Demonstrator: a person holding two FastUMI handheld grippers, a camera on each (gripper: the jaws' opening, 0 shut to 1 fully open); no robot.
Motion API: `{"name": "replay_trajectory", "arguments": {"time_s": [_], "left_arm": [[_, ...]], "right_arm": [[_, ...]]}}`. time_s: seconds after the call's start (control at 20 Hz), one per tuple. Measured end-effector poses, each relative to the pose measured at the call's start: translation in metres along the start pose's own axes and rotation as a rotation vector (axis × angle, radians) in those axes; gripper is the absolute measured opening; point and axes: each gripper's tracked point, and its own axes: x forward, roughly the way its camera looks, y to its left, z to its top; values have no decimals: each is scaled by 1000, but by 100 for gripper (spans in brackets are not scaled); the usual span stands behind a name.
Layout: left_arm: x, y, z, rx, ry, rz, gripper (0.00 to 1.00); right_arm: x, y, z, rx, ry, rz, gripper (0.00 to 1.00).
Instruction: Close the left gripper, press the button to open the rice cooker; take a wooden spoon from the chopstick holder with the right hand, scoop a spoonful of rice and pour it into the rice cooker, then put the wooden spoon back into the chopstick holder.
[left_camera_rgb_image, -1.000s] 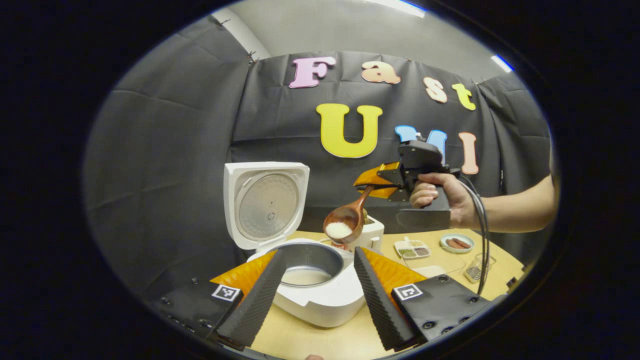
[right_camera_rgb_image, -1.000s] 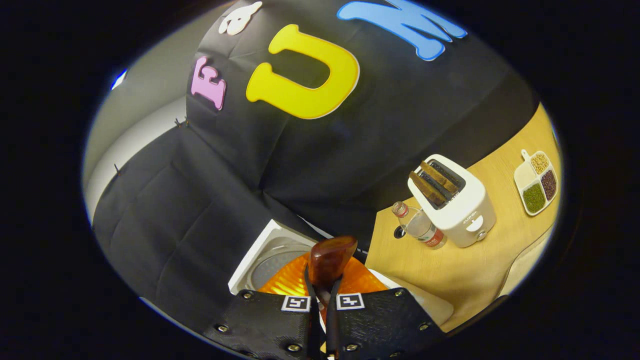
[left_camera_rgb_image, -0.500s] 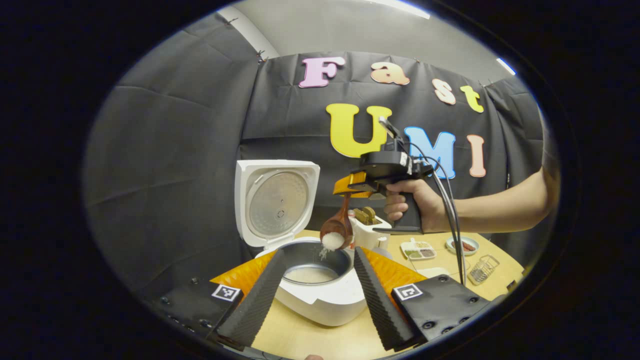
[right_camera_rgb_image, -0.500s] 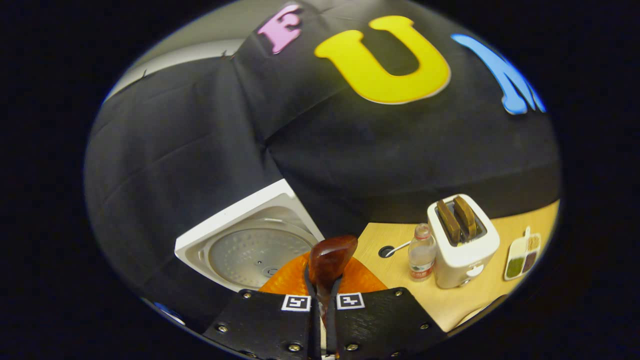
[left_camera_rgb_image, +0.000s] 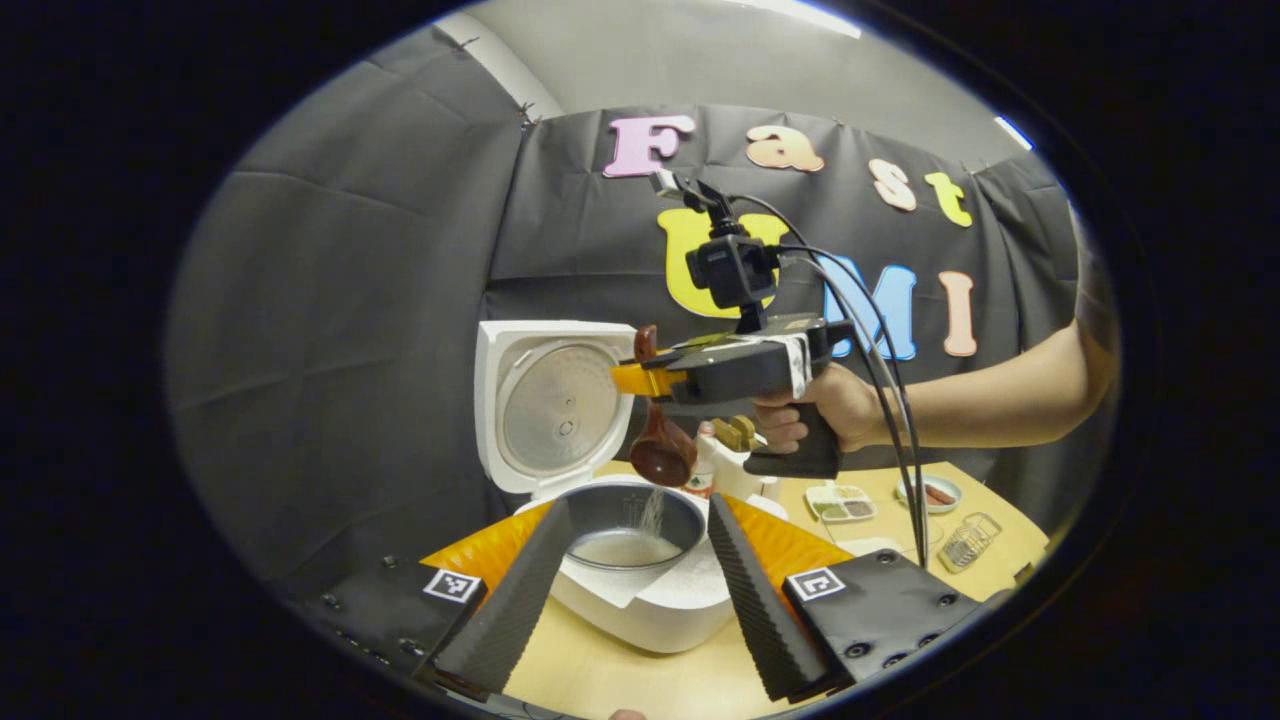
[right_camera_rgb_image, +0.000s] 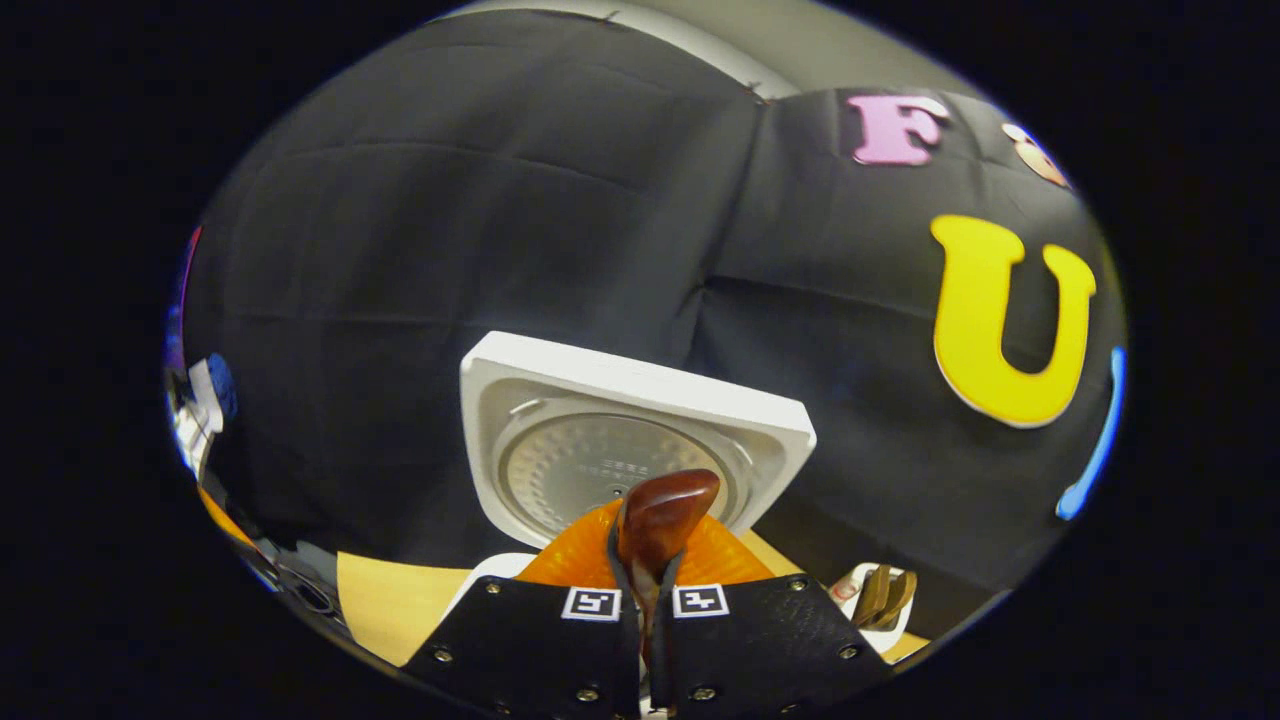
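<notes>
Pouring now: our right gripper (left_camera_rgb_image: 640, 378) is clenched on the handle of the dark brown wooden spoon (left_camera_rgb_image: 660, 452), bowl tipped down over the white rice cooker (left_camera_rgb_image: 640, 610) so the rice falls straight into its grey inner pot (left_camera_rgb_image: 625, 520). The cooker's hinged white lid (left_camera_rgb_image: 545, 400) stands open at the far side, walling off that edge; open room lies right, toward the wire chopstick holder (left_camera_rgb_image: 965, 540) on the tan table (left_camera_rgb_image: 600, 680). Our left gripper (left_camera_rgb_image: 635, 590) sits released, near side, fingers spread either side of the cooker.
</notes>
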Motion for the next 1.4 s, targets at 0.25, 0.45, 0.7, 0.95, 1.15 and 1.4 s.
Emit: {"name": "replay_trajectory", "arguments": {"time_s": [0.25,0.45,0.7,0.95,1.15,1.4], "left_arm": [[-2,-5,3,7,-7,4,100],[-2,-11,12,11,-23,2,95],[-3,-34,21,21,-38,-22,96],[8,-67,29,25,-48,-53,100],[14,-94,39,20,-62,-78,100],[17,-123,46,19,-64,-101,95]], "right_arm": [[-10,-4,13,93,-65,19,5],[-40,-32,37,401,-138,-14,5],[-102,-104,42,771,-216,-86,5],[-186,-144,7,969,-271,-201,4],[-259,-173,-25,1053,-290,-304,5],[-331,-191,-50,1080,-301,-392,5]]}}
